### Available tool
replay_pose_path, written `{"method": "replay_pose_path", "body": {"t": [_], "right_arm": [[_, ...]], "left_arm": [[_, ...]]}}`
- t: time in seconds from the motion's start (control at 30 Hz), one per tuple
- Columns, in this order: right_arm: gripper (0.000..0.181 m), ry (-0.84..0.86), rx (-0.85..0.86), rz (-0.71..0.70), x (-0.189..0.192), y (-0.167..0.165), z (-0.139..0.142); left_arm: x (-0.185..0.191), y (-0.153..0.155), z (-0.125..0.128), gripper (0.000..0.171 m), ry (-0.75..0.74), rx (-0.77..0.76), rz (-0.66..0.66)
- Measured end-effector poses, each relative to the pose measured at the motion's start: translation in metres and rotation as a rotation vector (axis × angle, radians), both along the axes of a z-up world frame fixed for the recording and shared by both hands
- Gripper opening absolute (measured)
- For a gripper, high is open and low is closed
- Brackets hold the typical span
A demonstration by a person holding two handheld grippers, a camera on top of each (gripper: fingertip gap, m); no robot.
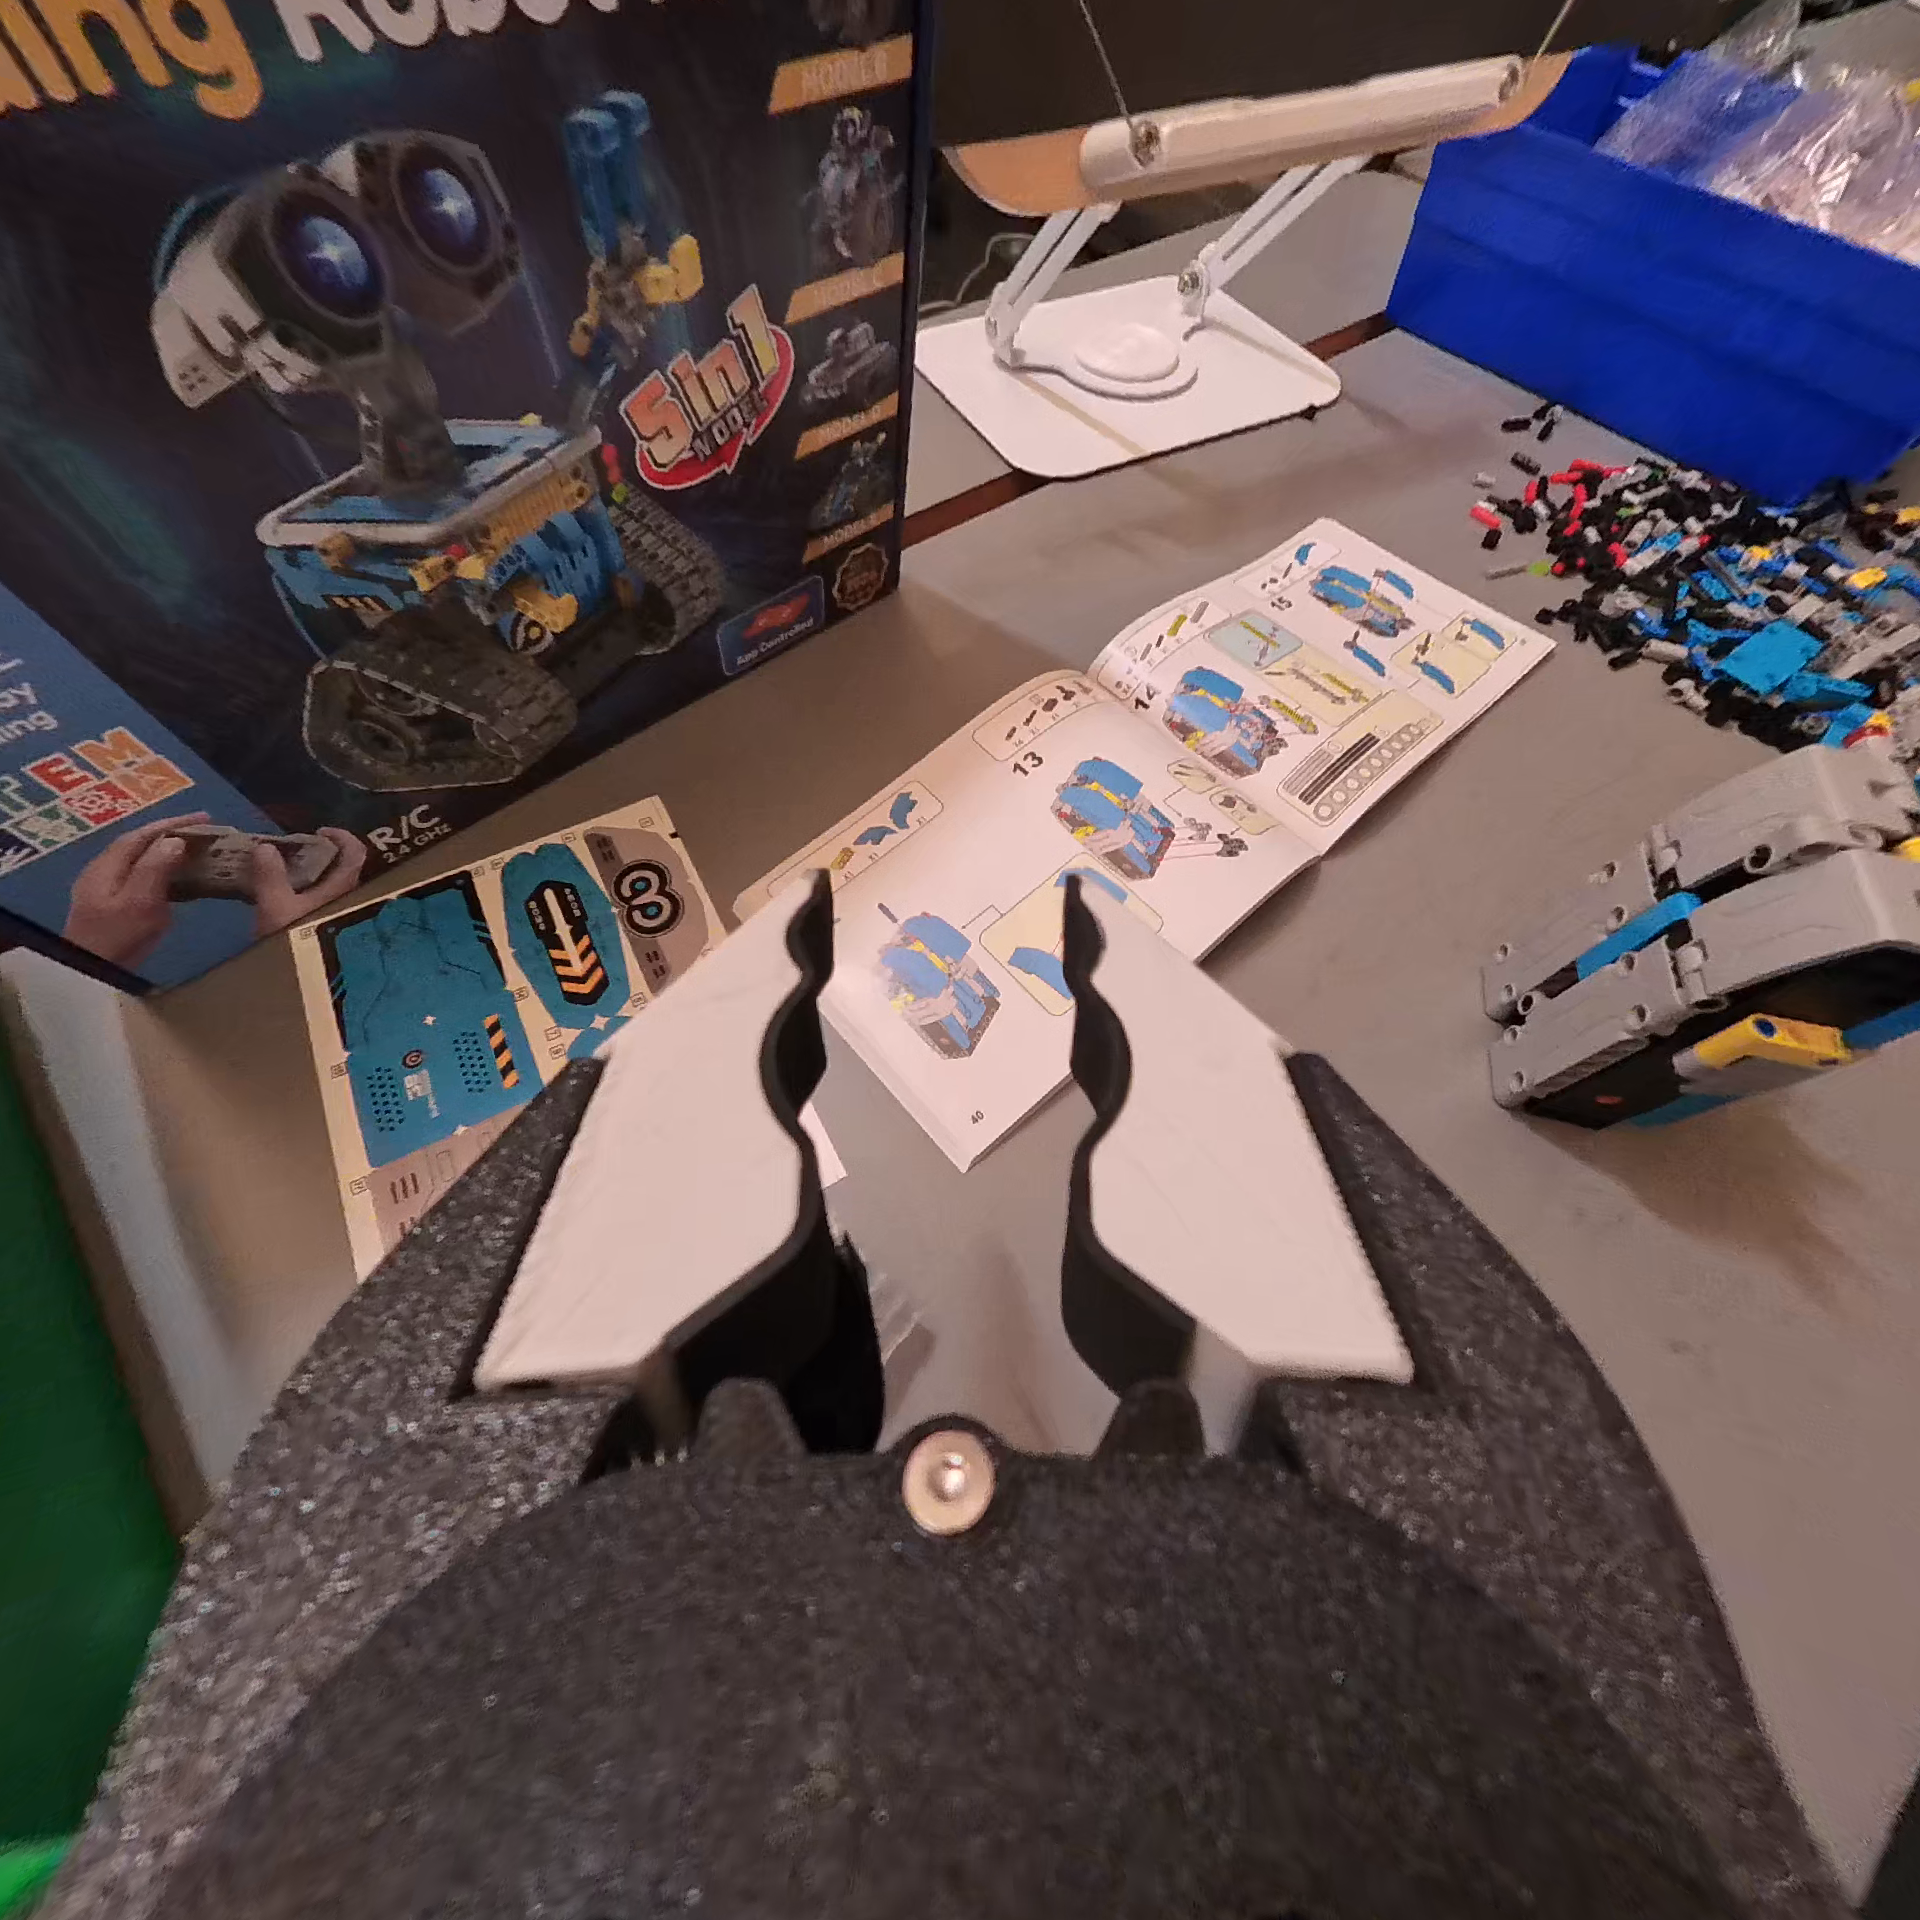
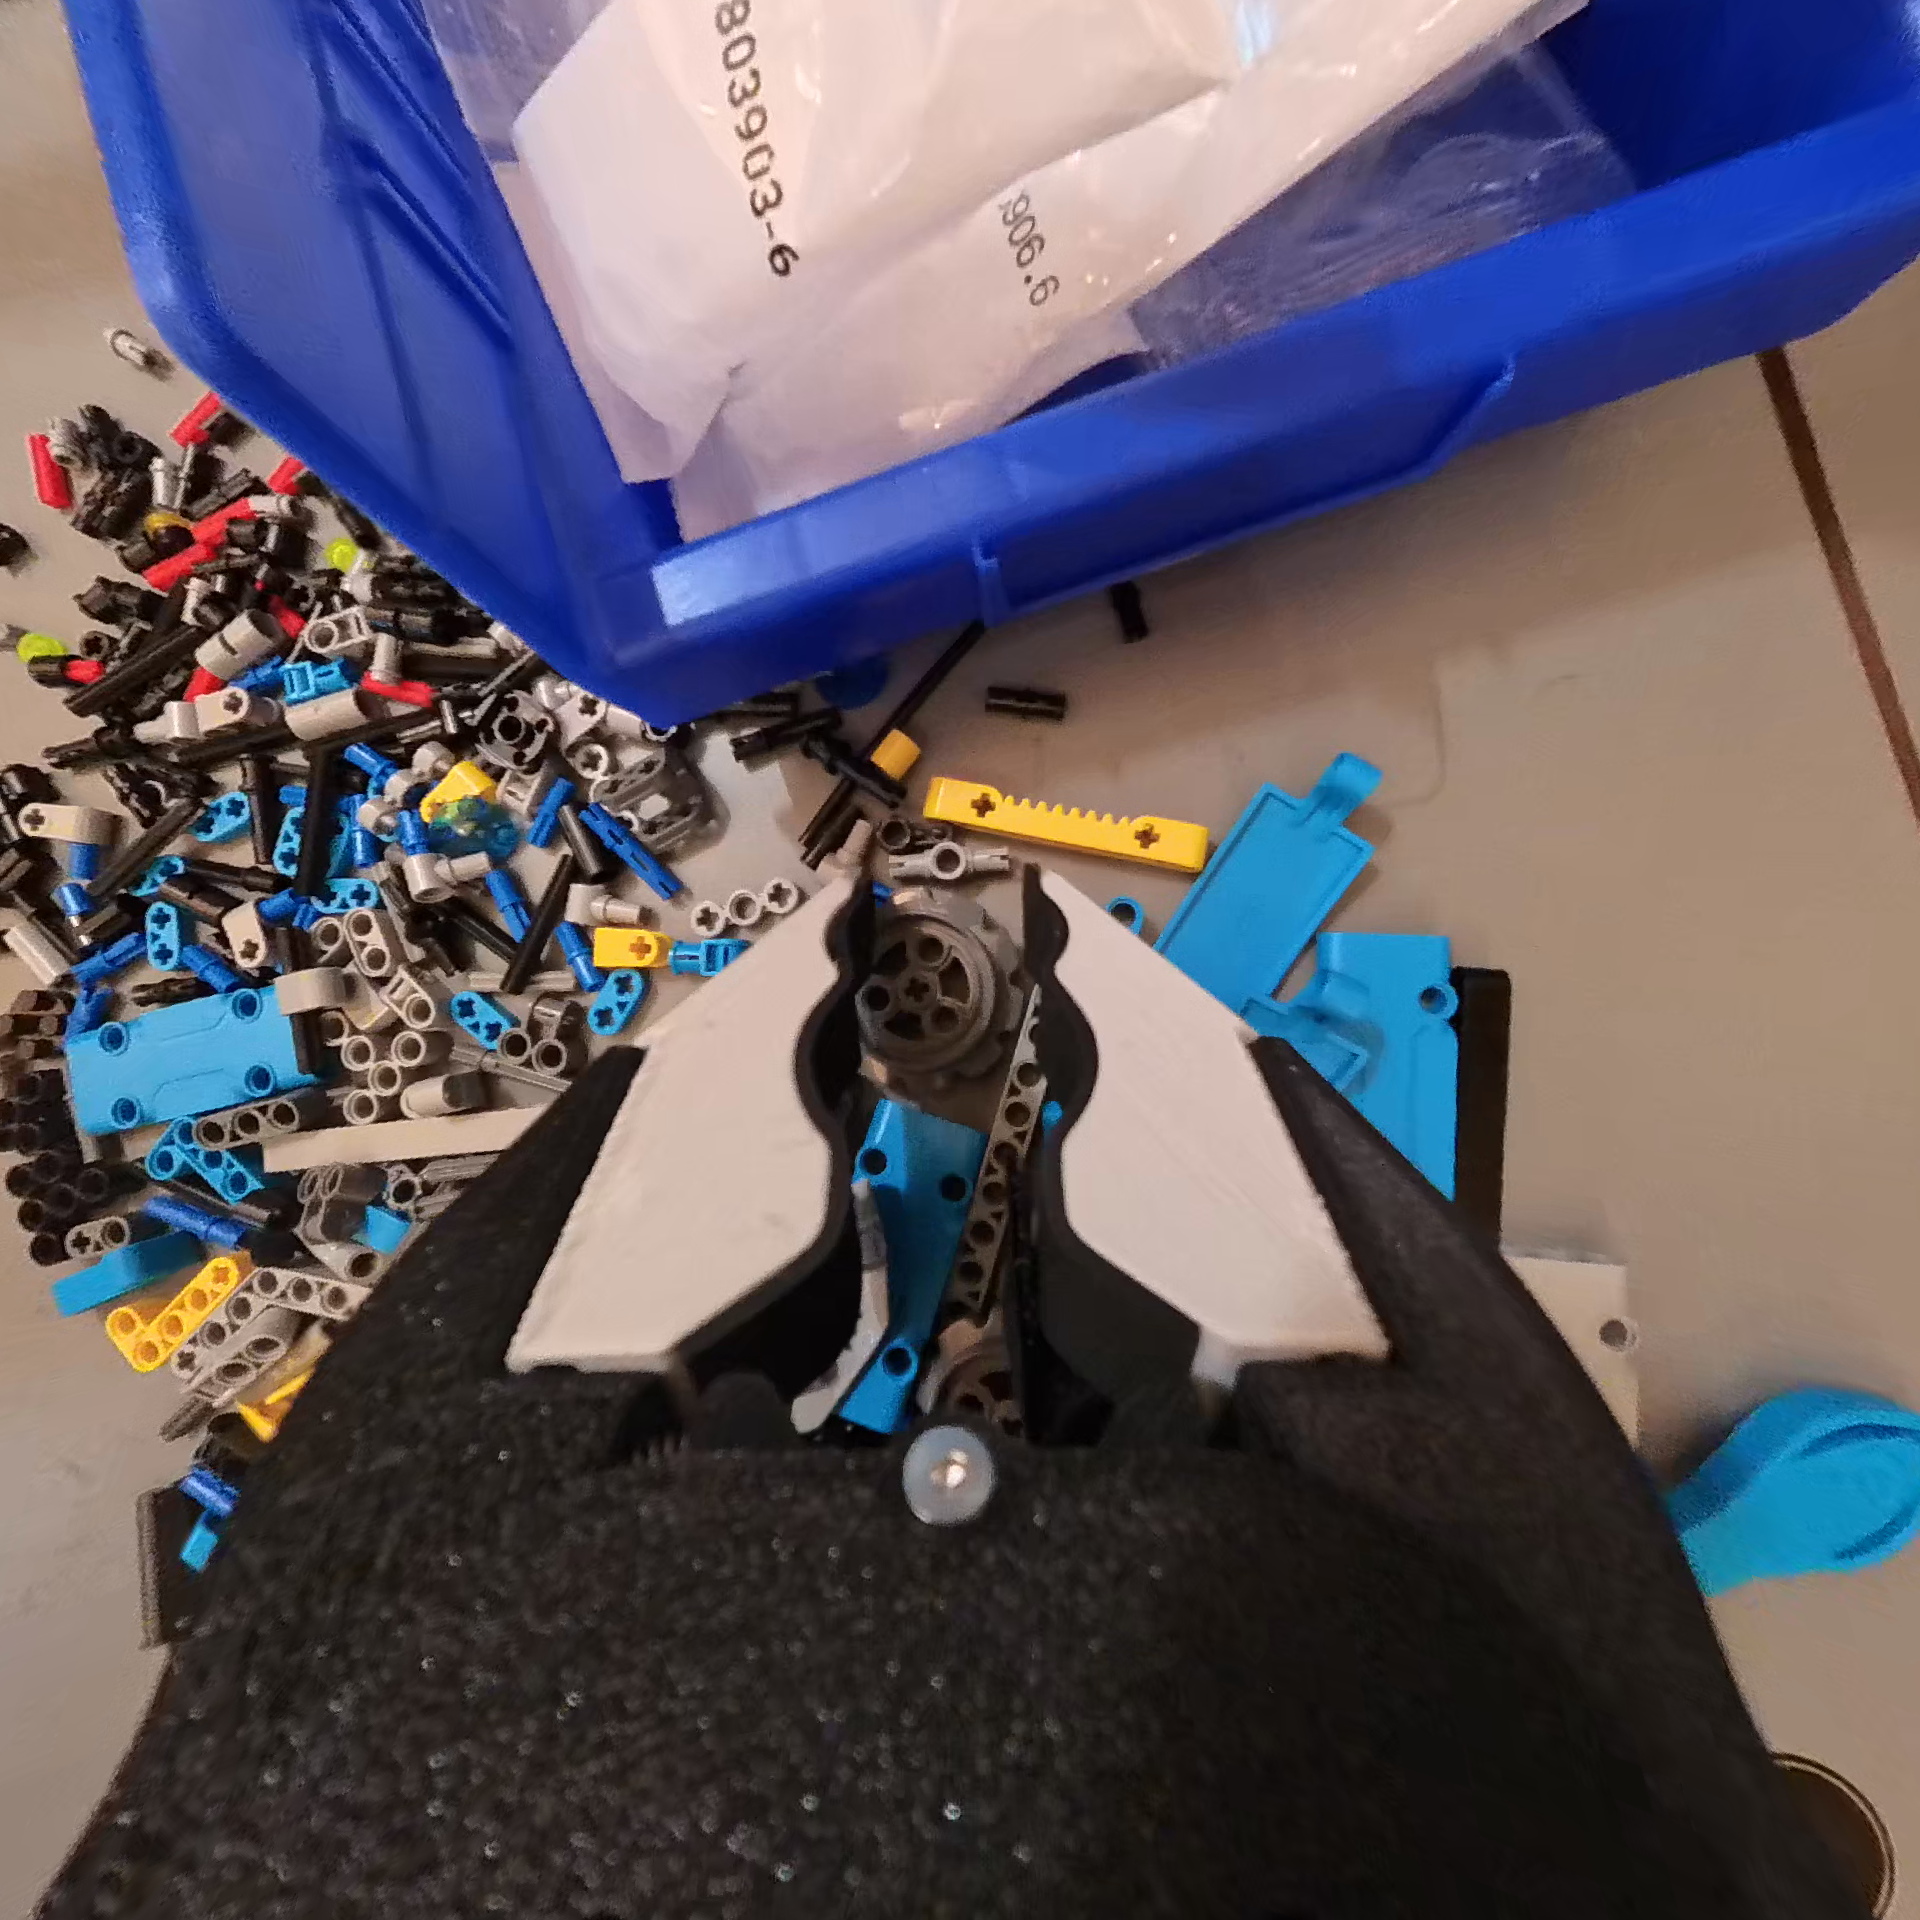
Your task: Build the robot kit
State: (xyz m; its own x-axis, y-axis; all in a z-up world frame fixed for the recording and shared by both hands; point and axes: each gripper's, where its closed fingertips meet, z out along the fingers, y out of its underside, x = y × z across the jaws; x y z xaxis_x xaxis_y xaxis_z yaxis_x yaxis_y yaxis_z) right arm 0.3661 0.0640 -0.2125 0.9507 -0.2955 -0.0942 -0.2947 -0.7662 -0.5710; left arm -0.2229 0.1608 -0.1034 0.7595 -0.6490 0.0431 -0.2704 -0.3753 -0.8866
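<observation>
My left gripper (image 1: 945,894) is open and empty. It hovers over the grey table, with its fingertips above the near corner of an open instruction booklet (image 1: 1164,790). A sticker sheet (image 1: 488,997) lies just left of it. My right gripper (image 2: 945,883) is closed around a dark grey gear wheel (image 2: 925,1003), which sits between the pads near the tips. It is over a pile of small loose building parts (image 2: 312,883). A blue panel piece (image 2: 914,1184) and a grey holed beam (image 2: 1013,1132) lie under the jaws.
A blue bin (image 2: 1039,520) with plastic bags stands behind the pile; it also shows in the left wrist view (image 1: 1662,301). A toy box (image 1: 468,364) stands at the back left, beside a white stand (image 1: 1122,384). A part-built grey and blue model (image 1: 1704,966) lies to the right. A yellow rack (image 2: 1070,826) and blue panels (image 2: 1309,935) lie nearby. The left gripper's tips are roughly 60 cm from the right gripper's.
</observation>
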Motion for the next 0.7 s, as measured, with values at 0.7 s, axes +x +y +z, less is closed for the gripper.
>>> {"method": "replay_pose_path", "body": {"t": [0.7], "right_arm": [[0.024, 0.169, 0.161, 0.161, -0.030, 0.006, 0.040]], "left_arm": [[0.006, 0.000, -0.015, 0.044, 0.033, 0.004, -0.013]]}}
